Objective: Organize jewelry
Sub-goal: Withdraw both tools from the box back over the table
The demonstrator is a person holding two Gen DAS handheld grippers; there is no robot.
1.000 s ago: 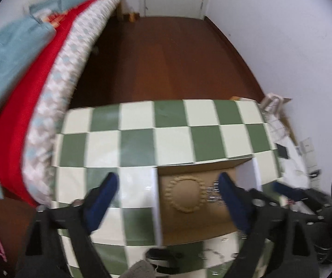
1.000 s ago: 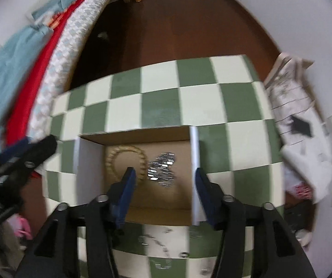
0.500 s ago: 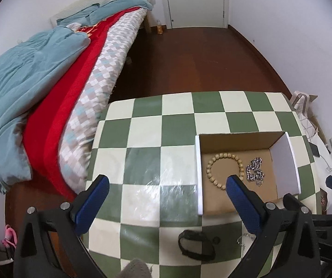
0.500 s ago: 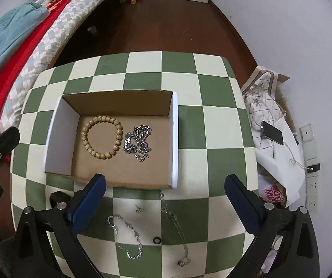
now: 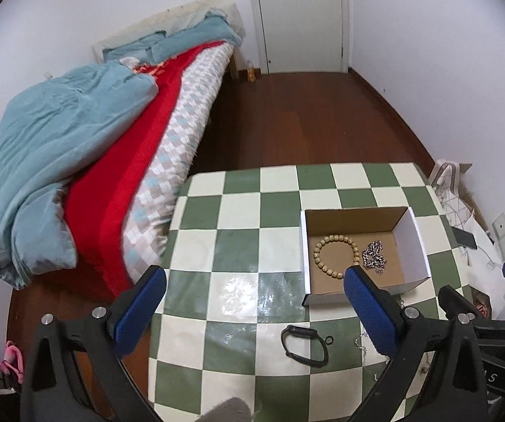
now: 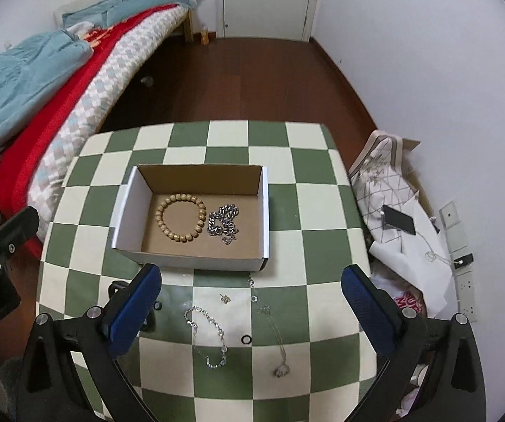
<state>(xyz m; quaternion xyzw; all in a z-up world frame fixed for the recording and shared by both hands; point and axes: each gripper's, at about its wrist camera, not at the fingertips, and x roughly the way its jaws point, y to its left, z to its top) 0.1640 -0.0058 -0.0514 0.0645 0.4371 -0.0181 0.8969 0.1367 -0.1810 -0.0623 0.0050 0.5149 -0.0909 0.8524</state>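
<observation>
Table (image 6: 322, 211) in green and cream checks fills the ground ahead of both tongs, with a bed (image 5: 76, 147) beyond it off to the left. Box (image 6: 196, 262) sits just ahead of the right tongs (image 6: 250, 304) and ahead-right of the left tongs (image 5: 252, 297); inside lie a bead bracelet (image 6: 181, 217) and, just beside it, a heap of silver chain (image 6: 223, 223). Both tongs hang wide open above the near edge, holding nothing. Between the right tongs' fingers, on the cloth, wait a link bracelet (image 6: 207, 334), a thin necklace (image 6: 273, 330), a small black ring (image 6: 245, 339) and a tiny stud (image 6: 225, 298). A black band (image 5: 303, 344) lies between the left tongs' fingers. Judging by this, two pieces are stowed and the step in hand is choosing the next. That move calls for lowering onto one flat, slippery piece, probably the link bracelet, and pinching it against the cloth without snagging its neighbours.
</observation>
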